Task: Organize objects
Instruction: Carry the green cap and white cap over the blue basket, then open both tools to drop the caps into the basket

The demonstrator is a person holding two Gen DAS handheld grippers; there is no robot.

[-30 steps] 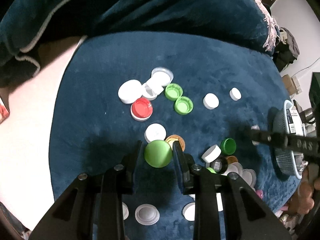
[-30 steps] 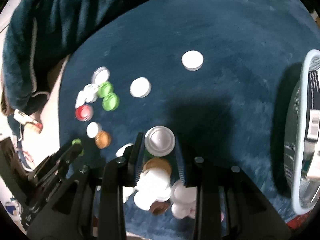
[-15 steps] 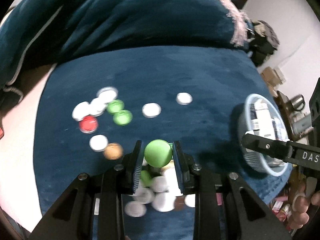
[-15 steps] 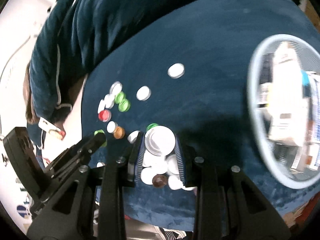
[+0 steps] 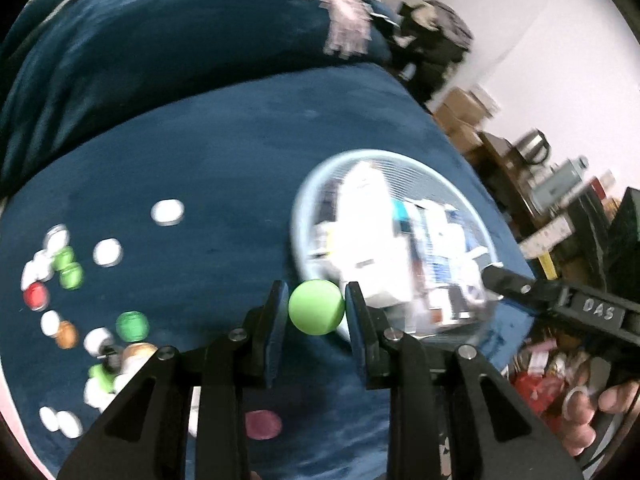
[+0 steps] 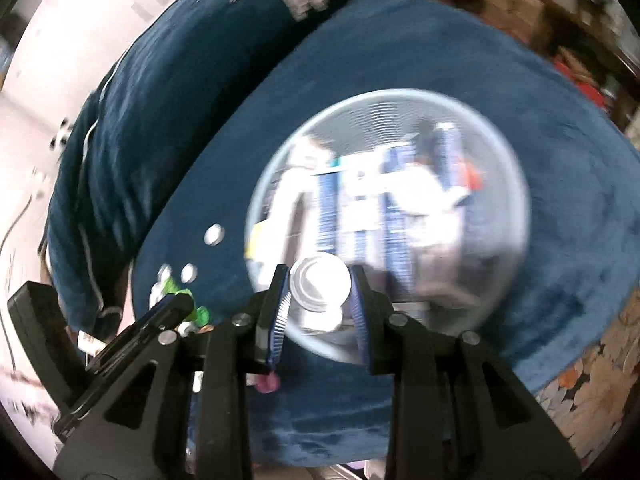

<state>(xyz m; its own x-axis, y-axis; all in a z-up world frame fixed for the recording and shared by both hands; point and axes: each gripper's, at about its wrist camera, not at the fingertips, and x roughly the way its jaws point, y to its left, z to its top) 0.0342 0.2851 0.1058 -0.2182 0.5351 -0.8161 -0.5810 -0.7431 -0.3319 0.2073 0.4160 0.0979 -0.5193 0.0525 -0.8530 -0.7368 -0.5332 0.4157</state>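
Note:
My left gripper (image 5: 316, 312) is shut on a light green cap (image 5: 317, 306), held above the near-left rim of the pale blue mesh basket (image 5: 320, 184). My right gripper (image 6: 319, 292) is shut on a white cap (image 6: 320, 284), hanging over the near-left part of the same basket (image 6: 384, 98). The basket holds white and blue packages, blurred in both views. Several loose caps, white, green, red and brown, lie on the blue cloth at the left (image 5: 64, 264). The right gripper's body also shows at the right edge of the left wrist view.
A dark blue blanket (image 5: 160, 40) is heaped behind the blue-covered surface (image 5: 224, 148). A pink cap (image 5: 262, 424) lies near the front edge. Boxes and clutter (image 5: 472, 112) stand beyond the right side. A person's hand (image 5: 592, 412) shows at the lower right.
Both grippers have lifted off the cap pile and swung right, each still carrying its cap. The basket has come from the right edge to under the fingertips.

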